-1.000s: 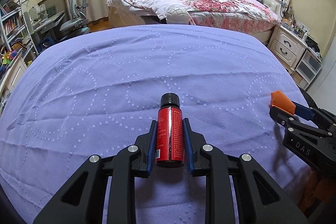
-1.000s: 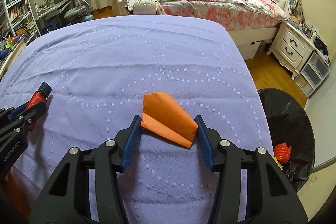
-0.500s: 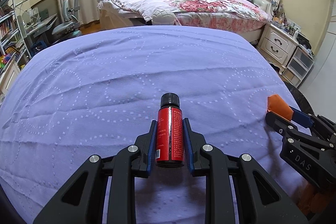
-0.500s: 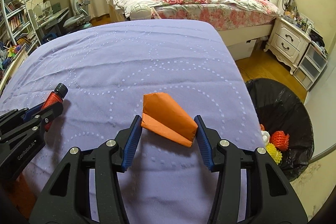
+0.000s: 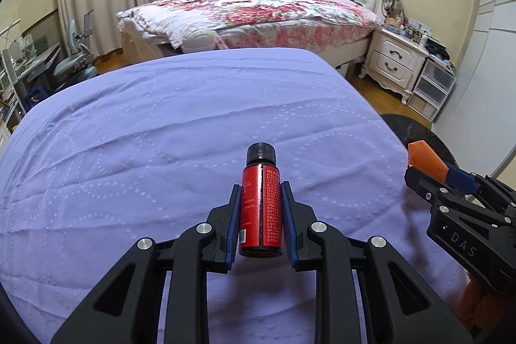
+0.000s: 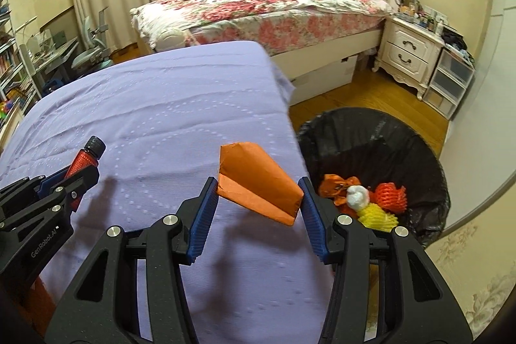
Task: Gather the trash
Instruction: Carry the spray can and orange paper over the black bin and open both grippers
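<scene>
My left gripper (image 5: pixel 260 199) is shut on a small red bottle (image 5: pixel 260 208) with a black cap, held above the purple bedspread (image 5: pixel 161 124). My right gripper (image 6: pixel 258 199) is shut on a folded orange paper (image 6: pixel 258 186), held over the bedspread's right edge. The black-lined trash bin (image 6: pixel 380 131) stands on the floor just right of the bed. It holds orange, white, red and yellow scraps (image 6: pixel 364 199). The left gripper with the red bottle (image 6: pixel 84 160) shows at the left of the right wrist view. The right gripper with the orange paper (image 5: pixel 425 158) shows at the right of the left wrist view.
A floral bed (image 6: pixel 264 5) with a white headboard stands behind. A white nightstand (image 6: pixel 409 54) and plastic drawers (image 6: pixel 451 79) are at the right. A desk and chair (image 5: pixel 74 66) are at the far left. Wooden floor (image 6: pixel 371 92) lies around the bin.
Both grippers have moved right with their loads. The bin has come further into the right wrist view, and the orange paper now hangs at the bed's right edge.
</scene>
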Motion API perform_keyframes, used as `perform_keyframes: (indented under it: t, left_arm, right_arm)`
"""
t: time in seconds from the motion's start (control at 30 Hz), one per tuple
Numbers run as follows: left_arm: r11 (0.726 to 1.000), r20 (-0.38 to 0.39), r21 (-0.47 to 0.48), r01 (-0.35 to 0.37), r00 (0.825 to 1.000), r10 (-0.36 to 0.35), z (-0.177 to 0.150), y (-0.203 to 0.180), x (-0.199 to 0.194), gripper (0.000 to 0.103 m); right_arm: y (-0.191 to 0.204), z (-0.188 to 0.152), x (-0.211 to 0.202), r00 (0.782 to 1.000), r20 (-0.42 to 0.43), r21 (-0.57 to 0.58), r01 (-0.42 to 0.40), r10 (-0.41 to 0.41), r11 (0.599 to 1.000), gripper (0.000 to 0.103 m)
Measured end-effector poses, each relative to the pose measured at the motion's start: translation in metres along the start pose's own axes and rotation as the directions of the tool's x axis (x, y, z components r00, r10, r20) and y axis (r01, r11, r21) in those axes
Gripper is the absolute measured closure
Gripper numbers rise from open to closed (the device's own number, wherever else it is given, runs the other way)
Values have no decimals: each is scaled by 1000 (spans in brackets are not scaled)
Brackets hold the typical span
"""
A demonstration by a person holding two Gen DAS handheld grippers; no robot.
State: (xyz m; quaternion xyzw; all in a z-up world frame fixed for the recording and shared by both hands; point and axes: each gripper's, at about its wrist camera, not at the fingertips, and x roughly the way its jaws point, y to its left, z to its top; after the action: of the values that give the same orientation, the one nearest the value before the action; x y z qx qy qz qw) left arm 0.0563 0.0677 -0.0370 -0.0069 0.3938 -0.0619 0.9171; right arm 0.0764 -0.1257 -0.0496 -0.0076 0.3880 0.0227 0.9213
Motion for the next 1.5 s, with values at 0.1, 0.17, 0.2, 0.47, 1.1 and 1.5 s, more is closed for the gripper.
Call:
perform_keyframes:
  t: [0.1, 0.17, 0.2, 0.47, 1.1, 1.5]
  left_arm:
    - [999, 8, 26, 25, 1000, -25, 5, -18, 2, 78]
    - [998, 17, 46, 40, 999, -41, 7, -31, 3, 78]
    - [998, 20, 53, 46, 999, -47, 9, -37, 3, 78]
    - [989, 19, 110, 97, 995, -99, 16, -84, 11, 78]
    - [970, 40, 217, 106, 992, -118, 47, -154, 43, 78]
    - [967, 21, 233, 99, 994, -107, 68, -175, 70, 78]
  right_arm:
    - [-19, 0, -2, 1000, 8, 33, 28, -28, 999, 54]
    - [-32, -1, -4, 999, 13, 56, 45, -46, 997, 54]
    - [-39, -1, -5, 998, 15, 68, 54, -56, 996, 54]
    - [-86, -4, -8, 992, 25, 149, 118, -123, 982, 53]
    - [-149, 10, 1, 969, 46, 260, 225, -245, 939, 53]
    - [-164, 20, 23, 962, 16, 287, 256, -272, 923, 53]
